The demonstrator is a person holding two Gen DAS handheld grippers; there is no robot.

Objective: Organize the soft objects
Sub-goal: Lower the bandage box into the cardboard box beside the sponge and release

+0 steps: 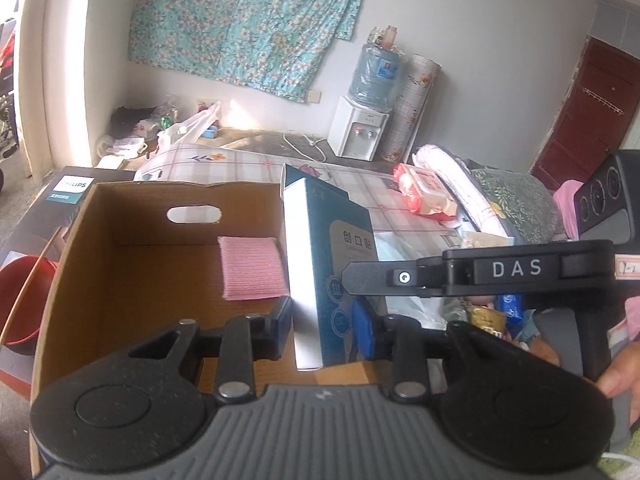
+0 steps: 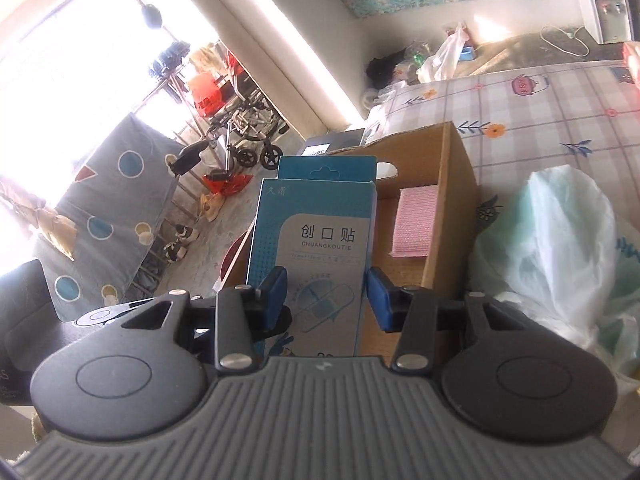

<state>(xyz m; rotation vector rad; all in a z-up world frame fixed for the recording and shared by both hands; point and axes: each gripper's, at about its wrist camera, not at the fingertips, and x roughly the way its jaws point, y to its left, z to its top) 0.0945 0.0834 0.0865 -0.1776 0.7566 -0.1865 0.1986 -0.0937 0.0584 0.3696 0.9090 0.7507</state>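
Between the fingers, left gripper (image 1: 322, 320): my fingers (image 1: 280, 320) pinch the plaster box (image 1: 304, 248) across its thin side. The box stands upright and edge-on to this camera, white side toward me.
Between the fingers, right gripper (image 2: 326, 300): the same plaster box (image 2: 320, 236), seen face-on with its printed front toward me. My blue fingers (image 2: 384, 300) stand partly spread, one at each side of the box. The left pad overlaps the box face and the right pad sits just beside the box edge. I cannot tell whether they press on it.
Right gripper from the left view: it comes in from the right, and one dark finger lies against the box's teal face.
My hand (image 1: 624, 376): it is at the right edge, on the right gripper's handle.
Just beyond the box: an open cardboard carton (image 1: 140, 216), with a cut-out handle in its far wall.
Inside the carton: one pink cloth (image 1: 250, 268), folded flat on the floor against the right wall. It is well apart from the box I hold.
Carton's place: at the edge of the bed (image 2: 540, 112), which has a checked sheet.
On the bed, right of the carton: a pale plastic bag (image 2: 560, 240), crumpled, close to the carton wall.
Farther up the bed: a red and white wipes pack (image 1: 424, 194), lying beside folded bedding.
Floor, left of the carton: a red basin (image 1: 24, 300), partly hidden by the carton.
Far wall: a water dispenser (image 1: 360, 128) stands below a hanging floral cloth (image 1: 248, 20).
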